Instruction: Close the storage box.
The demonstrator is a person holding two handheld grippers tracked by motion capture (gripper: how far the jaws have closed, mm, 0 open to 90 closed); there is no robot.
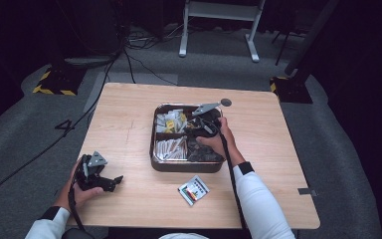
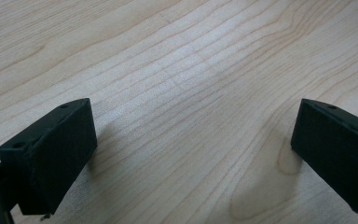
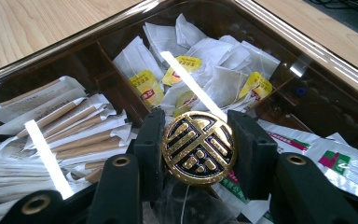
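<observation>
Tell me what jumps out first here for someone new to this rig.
The gold-and-black round knob clamped between the right gripper jaws, right over the dark compartment tray at the table's middle. Below it sit tea bags with yellow tags and paper-wrapped sticks in separate compartments. The left gripper rests open over bare wood near the table's front left corner, and a small packet lies in front of the tray.

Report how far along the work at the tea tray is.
Done: one packet lies outside the tray. In hand: right tongs clamp the gold knob of the clear lid over the compartments. Remaining: the lid's seating is unclear; left tongs rest open on the table.
</observation>
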